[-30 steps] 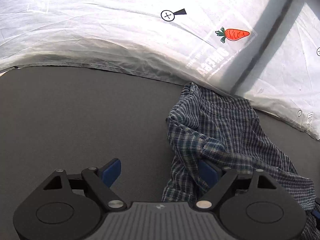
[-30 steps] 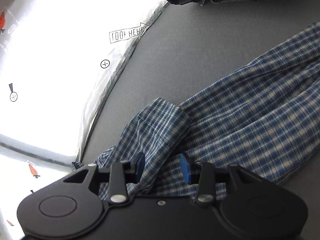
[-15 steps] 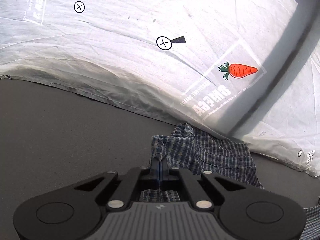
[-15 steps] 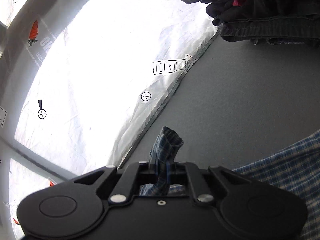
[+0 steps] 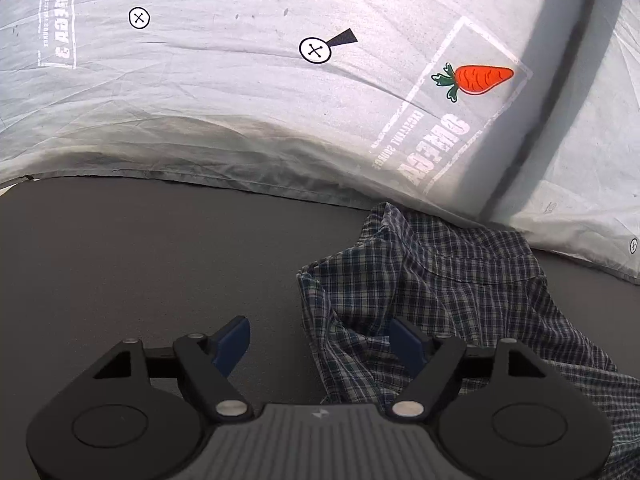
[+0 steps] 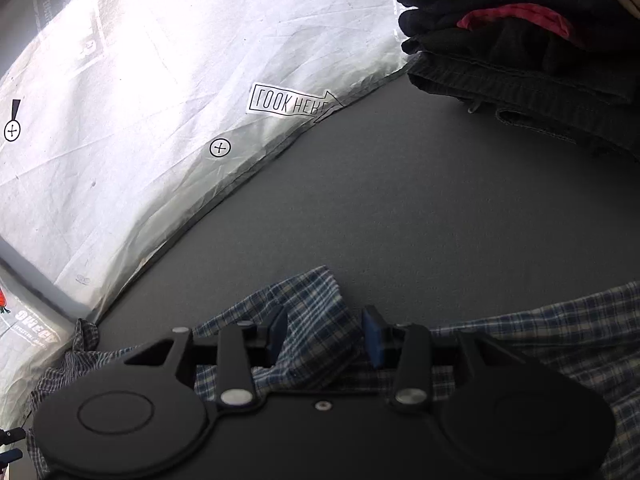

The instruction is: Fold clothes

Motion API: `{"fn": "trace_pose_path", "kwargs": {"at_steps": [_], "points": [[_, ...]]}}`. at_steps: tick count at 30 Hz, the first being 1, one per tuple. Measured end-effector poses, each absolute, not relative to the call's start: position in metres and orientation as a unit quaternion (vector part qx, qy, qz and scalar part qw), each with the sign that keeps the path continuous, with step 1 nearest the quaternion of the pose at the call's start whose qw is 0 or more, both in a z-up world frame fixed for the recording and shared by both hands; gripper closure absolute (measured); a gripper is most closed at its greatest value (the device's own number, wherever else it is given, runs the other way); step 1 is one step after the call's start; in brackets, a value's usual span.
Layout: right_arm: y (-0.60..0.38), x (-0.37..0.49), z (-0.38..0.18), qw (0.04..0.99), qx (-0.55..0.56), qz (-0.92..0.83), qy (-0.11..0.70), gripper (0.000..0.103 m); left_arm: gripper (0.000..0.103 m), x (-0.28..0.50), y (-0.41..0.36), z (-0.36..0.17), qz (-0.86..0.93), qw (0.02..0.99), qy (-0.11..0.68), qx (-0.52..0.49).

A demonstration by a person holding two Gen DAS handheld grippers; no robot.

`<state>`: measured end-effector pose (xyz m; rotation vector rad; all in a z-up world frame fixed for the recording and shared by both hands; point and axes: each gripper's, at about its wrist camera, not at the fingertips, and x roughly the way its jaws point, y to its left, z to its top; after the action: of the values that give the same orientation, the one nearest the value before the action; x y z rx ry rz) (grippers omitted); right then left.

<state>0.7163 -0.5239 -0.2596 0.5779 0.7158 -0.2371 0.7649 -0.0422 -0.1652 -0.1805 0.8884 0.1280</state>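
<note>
While both sets of jaws are standing apart, having just been opening, the plaid shirt (image 5: pixel 460 292) is lying crumpled on the grey table (image 5: pixel 140 264), bunched against the edge of the white printed sheet (image 5: pixel 240 92) at the table's far side. The left gripper (image 5: pixel 320 340) is hovering wide, with the shirt's rumpled edge reaching in between its blue pads but gripped by neither; the right gripper (image 6: pixel 324 332) is sitting narrower, straddling a raised fold of the shirt (image 6: pixel 316 320), and the pads are not visibly pressing it. To do this step well, I judge each gripper should be taking a single layer at a true corner or seam rather than a bunched ridge, then the two should be drawing apart evenly so the cloth is spreading flat before any fold is being made. Counting: one plaid shirt is lying loose, two grippers are working, and one stack of folded dark clothes (image 6: pixel 520 52) is waiting at the table's far corner, its garments too overlapped to number.
</note>
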Motion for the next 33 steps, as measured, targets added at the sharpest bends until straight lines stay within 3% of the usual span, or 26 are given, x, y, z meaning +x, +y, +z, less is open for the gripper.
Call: {"fn": "trace_pose_path", "kwargs": {"at_steps": [10, 12, 14, 22, 33], "points": [[-0.533, 0.728, -0.270, 0.874, 0.328, -0.087, 0.348, 0.053, 0.022, 0.725, -0.041, -0.195, 0.080, 0.867, 0.485, -0.082], [-0.534, 0.730, -0.273, 0.867, 0.343, -0.087, 0.350, 0.080, 0.022, 0.721, -0.039, -0.192, 0.079, 0.867, 0.485, -0.078], [-0.538, 0.730, -0.274, 0.861, 0.366, -0.089, 0.341, 0.097, 0.022, 0.717, -0.035, -0.188, 0.075, 0.867, 0.486, -0.080], [-0.534, 0.686, -0.248, 0.818, 0.519, -0.002, 0.247, 0.099, 0.020, 0.667, -0.020, -0.171, 0.082, 0.861, 0.492, -0.101], [-0.472, 0.600, -0.261, 0.698, 0.671, 0.109, 0.225, 0.100, 0.020, 0.519, 0.004, -0.171, 0.095, 0.838, 0.512, -0.161]]}}
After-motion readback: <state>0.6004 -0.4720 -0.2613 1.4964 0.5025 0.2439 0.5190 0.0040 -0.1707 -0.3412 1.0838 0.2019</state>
